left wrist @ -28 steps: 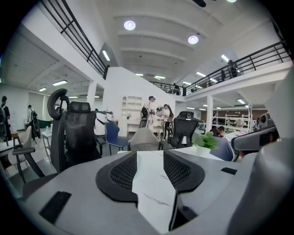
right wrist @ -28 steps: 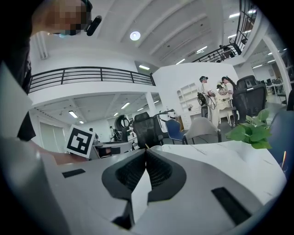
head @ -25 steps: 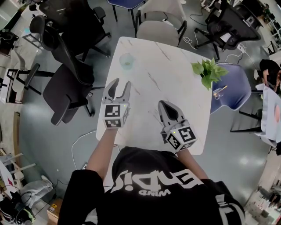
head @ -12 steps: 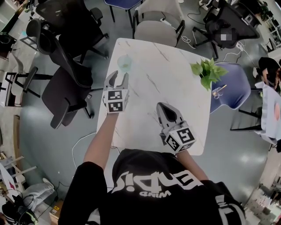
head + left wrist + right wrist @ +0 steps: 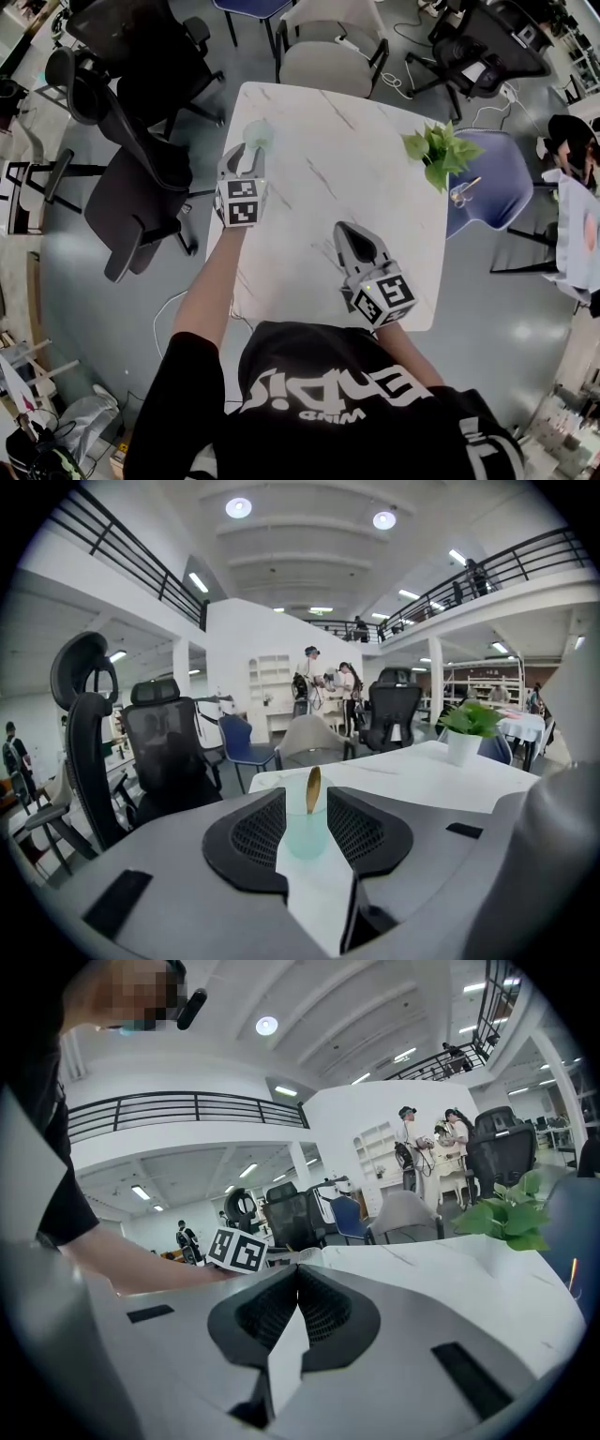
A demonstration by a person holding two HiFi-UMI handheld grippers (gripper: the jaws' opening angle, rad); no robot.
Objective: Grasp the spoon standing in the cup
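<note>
Since a second ago the left gripper (image 5: 246,156) has travelled up the table (image 5: 375,187) to the cup (image 5: 260,134), its jaws closing partway. Nearest the person, the right gripper (image 5: 349,234) sits over the table's near part, jaws together with nothing between them, its arm bent close to the body. Farther out, the left arm stretches straight, its jaws narrowed either side of the pale green cup near the far left corner, pads not visibly pressing. Only the left gripper view shows the spoon (image 5: 313,789), upright in the cup. A potted plant (image 5: 439,155) stands by the far right edge.
</note>
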